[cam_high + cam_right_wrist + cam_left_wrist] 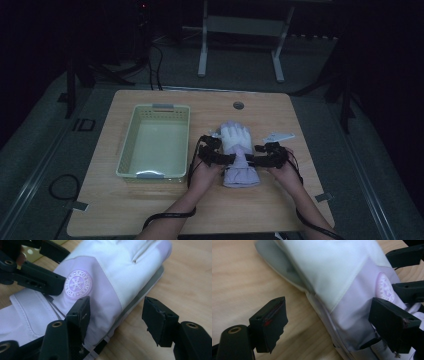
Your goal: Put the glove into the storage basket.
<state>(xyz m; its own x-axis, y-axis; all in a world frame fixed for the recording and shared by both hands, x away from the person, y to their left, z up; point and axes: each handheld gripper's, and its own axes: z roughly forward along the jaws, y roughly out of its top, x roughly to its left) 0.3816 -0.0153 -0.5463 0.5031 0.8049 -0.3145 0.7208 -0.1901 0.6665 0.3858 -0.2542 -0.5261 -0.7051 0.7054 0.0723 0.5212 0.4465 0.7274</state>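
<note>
- A white and lilac ski glove [239,152] is lying flat on the wooden table [150,210], fingers pointing away from the person, cuff toward them, just right of the pale green basket [156,142].
- The left gripper [220,159] and right gripper [262,161] are meeting at the wrist band from opposite sides, probably because that narrow waist gives both a firm edge to take.
- In the left gripper view, one jaw is pressing down on the lilac wrist fabric while the other is standing off over bare wood; the glove edge [332,315] is sitting in the gap, straddled, not yet pinched.
- In the right gripper view, one jaw is resting against the lilac cuff just below the round snowflake badge [78,284], and the other is standing clear over the table past the glove's grey edge; jaws are part-way in, not clamped.
- Judgement: a two-sided hold is being set up so the soft glove lifts level instead of folding; the basket, standing open beside it with nothing visible inside, looks like the destination.
- A small white tag or card [278,136] is lying on the table to the right of the glove fingers, apart from them and not involved.
- Risk, as judged: catching only the top layer of fabric would let the glove sag.
</note>
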